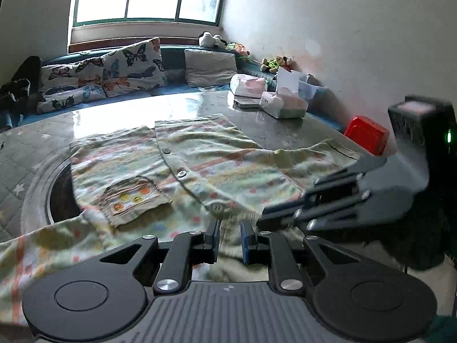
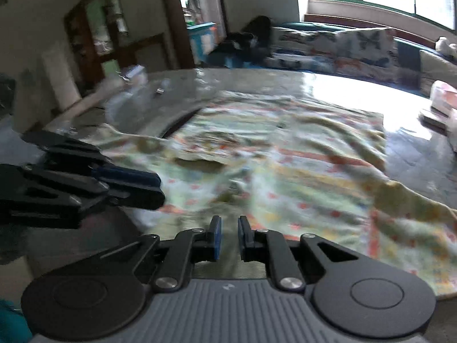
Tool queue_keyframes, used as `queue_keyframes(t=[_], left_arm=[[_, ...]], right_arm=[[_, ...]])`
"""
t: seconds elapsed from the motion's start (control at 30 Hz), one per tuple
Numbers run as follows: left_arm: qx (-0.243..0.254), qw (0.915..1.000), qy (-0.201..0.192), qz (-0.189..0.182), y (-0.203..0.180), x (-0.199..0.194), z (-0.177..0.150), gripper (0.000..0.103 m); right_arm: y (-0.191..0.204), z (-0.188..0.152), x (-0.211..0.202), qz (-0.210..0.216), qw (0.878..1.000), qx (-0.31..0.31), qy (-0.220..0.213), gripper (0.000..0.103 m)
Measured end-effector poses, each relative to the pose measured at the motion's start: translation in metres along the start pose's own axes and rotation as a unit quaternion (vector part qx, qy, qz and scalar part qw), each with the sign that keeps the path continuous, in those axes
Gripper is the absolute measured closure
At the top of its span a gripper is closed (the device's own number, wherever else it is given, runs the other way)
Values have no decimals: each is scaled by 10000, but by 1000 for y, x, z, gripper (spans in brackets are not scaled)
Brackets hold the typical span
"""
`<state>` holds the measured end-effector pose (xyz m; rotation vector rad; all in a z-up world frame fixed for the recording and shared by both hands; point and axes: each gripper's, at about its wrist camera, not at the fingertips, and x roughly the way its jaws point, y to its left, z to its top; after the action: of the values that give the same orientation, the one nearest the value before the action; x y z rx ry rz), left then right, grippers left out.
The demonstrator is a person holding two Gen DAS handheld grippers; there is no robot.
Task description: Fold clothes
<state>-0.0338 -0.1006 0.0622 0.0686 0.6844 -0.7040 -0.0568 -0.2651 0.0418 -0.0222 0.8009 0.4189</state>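
Shirt (image 1: 200, 165) spread face-up on the table (image 1: 120, 117), buttoned, pocket (image 1: 134, 200) showing; near sleeve (image 1: 42, 245) trailing off the left edge. No fold appears made, so all folds seem to remain. Left tongs (image 1: 230, 237) parted over the near hem, gripping nothing. Right tongs (image 2: 228, 235) likewise released. Right view is motion-blurred; right sleeve (image 2: 414, 200) partly cut off.

A shirt (image 1: 182, 160) lies spread on the table (image 1: 114, 114), tissue packs (image 1: 274, 97) behind it, cushions (image 1: 131, 65) beyond.
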Motion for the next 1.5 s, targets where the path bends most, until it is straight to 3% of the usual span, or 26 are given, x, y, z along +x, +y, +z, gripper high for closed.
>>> queue_keyframes(t=[0.13, 0.27, 0.5, 0.67, 0.87, 1.17, 1.5], left_arm=[[-129, 9999, -1, -44, -5, 18, 8, 86], [-297, 9995, 44, -76, -7, 36, 12, 86], [-53, 9993, 377, -30, -18, 60, -5, 86], [-77, 9994, 341, -33, -17, 60, -10, 86], [-86, 9993, 351, -1, -18, 60, -10, 86], [-90, 9993, 370, 8, -18, 61, -10, 86], [-91, 9991, 410, 60, -20, 62, -9, 86]], right_arm=[[-3, -7, 8, -161, 9998, -73, 109, 91], [-3, -8, -3, -203, 9998, -60, -43, 91], [-10, -18, -7, -275, 9995, 147, -15, 91], [-26, -25, -24, -475, 9975, 484, -187, 91], [-68, -27, -33, -1039, 9889, 998, -352, 89], [-135, -46, -46, -1910, 9642, 1749, -572, 89], [-207, -73, -78, -2996, 9160, 2529, -852, 83]])
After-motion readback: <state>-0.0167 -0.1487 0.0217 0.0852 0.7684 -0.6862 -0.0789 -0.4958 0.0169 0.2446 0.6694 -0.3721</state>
